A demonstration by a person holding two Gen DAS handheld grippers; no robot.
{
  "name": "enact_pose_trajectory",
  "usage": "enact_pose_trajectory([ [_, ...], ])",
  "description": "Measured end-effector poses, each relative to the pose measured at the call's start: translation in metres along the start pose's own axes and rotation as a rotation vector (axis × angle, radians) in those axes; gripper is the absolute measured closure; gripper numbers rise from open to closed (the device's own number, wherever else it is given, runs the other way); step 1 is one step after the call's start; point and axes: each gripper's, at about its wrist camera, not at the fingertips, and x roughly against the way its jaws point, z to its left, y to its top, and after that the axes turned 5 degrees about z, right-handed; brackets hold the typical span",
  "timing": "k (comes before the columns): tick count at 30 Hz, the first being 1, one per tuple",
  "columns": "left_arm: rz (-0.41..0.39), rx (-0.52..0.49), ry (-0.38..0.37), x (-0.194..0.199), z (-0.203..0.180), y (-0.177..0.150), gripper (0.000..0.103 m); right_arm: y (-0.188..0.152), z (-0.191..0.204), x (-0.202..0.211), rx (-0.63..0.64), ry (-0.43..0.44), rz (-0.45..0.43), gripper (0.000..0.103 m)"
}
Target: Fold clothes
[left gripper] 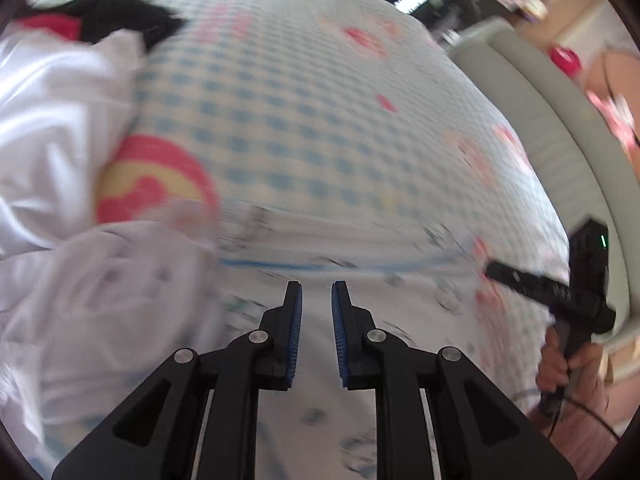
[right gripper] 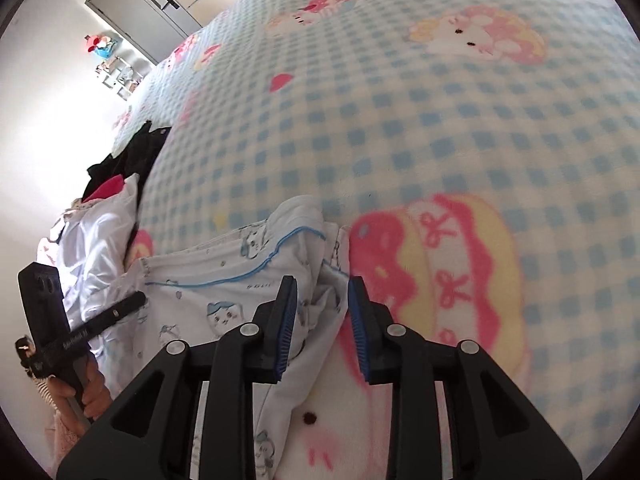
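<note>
A white garment printed with small cartoon figures and edged in blue piping lies on the bed. My left gripper hovers open just above it, with a narrow gap and nothing between its blue pads; this view is motion-blurred. The right gripper, held by a hand, shows at the garment's right edge. In the right wrist view the right gripper stands open with a bunched fold of the garment lying between its fingers. The left gripper reaches over the garment's left part.
A blue-and-white checked blanket with pink cartoon prints covers the bed. A pile of clothes sits on the left: a shiny white piece, a black piece and something red. A padded pale bed edge curves along the right. A grey cabinet stands beyond.
</note>
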Motion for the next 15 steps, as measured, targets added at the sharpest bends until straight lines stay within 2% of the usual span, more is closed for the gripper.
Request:
enact_pose_trajectory([
  [2, 0.045, -0.079, -0.035, -0.008, -0.034, -0.003, 0.086, 0.000, -0.001, -0.001, -0.005, -0.007, 0.012, 0.076],
  [4, 0.089, -0.135, -0.051, -0.021, -0.064, -0.004, 0.086, 0.001, -0.006, -0.006, -0.008, -0.053, 0.030, 0.076],
  [6, 0.126, -0.168, -0.041, -0.038, -0.086, -0.003, 0.086, 0.000, -0.012, -0.011, -0.011, -0.072, 0.051, 0.076],
  [10, 0.161, -0.138, -0.041, -0.059, -0.096, 0.004, 0.086, -0.002, -0.009, -0.024, 0.033, -0.039, 0.101, 0.076],
  [15, 0.184, -0.074, -0.070, -0.080, -0.096, 0.019, 0.086, -0.003, 0.008, -0.028, 0.166, -0.019, 0.125, 0.076],
])
